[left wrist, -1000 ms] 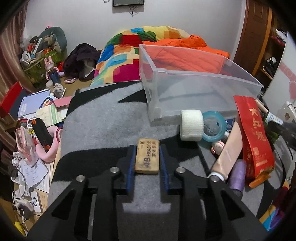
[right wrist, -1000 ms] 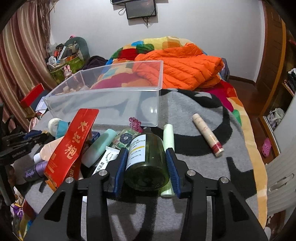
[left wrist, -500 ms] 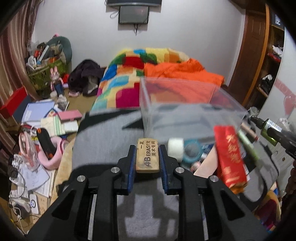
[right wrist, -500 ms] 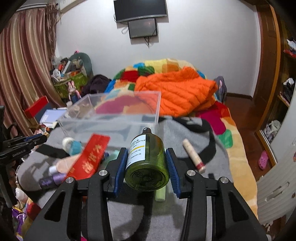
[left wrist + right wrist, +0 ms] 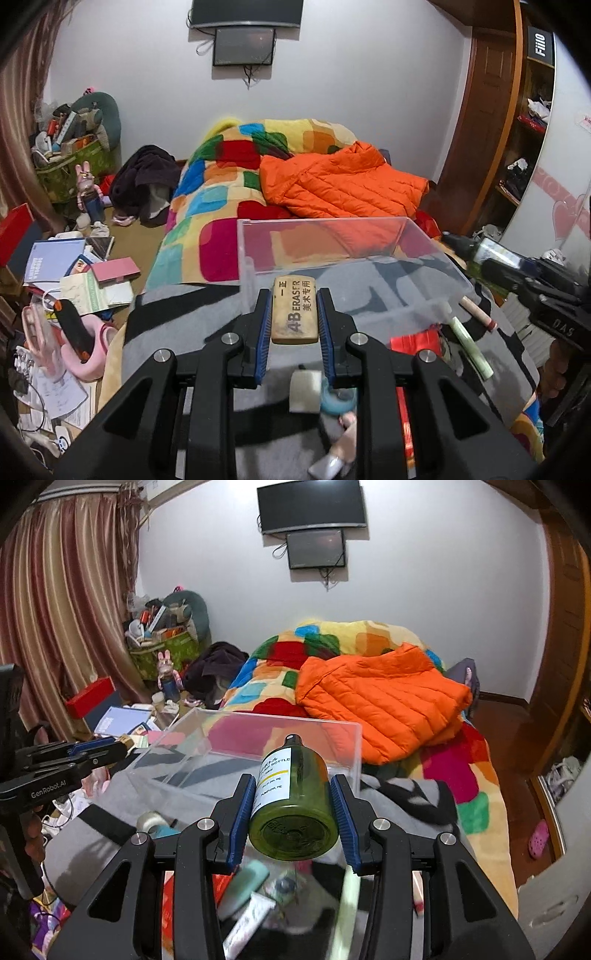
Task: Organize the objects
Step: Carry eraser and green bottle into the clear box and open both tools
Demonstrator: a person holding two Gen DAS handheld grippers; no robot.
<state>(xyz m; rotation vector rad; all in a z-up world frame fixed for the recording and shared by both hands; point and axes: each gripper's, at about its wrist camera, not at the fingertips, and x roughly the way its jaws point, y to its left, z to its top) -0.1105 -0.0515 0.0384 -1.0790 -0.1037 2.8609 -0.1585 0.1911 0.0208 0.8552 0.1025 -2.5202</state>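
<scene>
Left tool clamped on the eraser, right tool clamped on the green bottle across its body, both raised just short of the clear bin on the bed. Likely trouble: bottle, smooth and round, slipping or rolling between pads. Also possible: clipping the bin's near rim.

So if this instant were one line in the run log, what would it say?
left gripper: shut on eraser | right gripper: shut on green bottle | both raised near clear bin | bin: nothing visible inside
</scene>
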